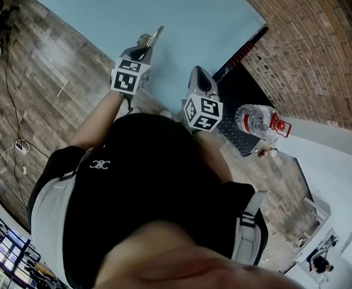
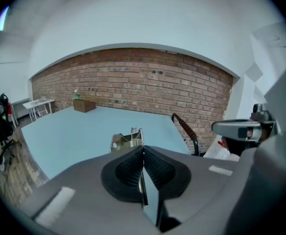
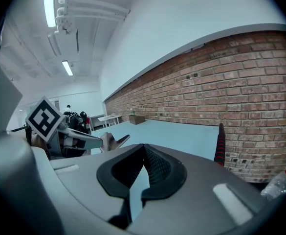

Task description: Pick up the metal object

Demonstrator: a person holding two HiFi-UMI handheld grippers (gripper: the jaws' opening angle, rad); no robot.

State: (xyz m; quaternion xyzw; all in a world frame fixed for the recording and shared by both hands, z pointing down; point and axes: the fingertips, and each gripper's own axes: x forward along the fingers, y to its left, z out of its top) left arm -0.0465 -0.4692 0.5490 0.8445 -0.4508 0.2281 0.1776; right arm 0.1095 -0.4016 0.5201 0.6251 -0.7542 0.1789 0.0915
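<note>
The metal object, a small shiny folded clip-like piece, sticks out from the tips of my left gripper, which is shut on it above the near edge of the light blue table. In the left gripper view the metal object stands just beyond the closed pads of the left gripper. My right gripper hovers to the right of it, shut with nothing in it. From the right gripper view, past the right gripper, the left gripper and the metal object show at the left.
A clear water bottle with a red cap lies on a black mat right of the table. A bar with a red and black grip runs along the brick wall. A cardboard box stands at the table's far end.
</note>
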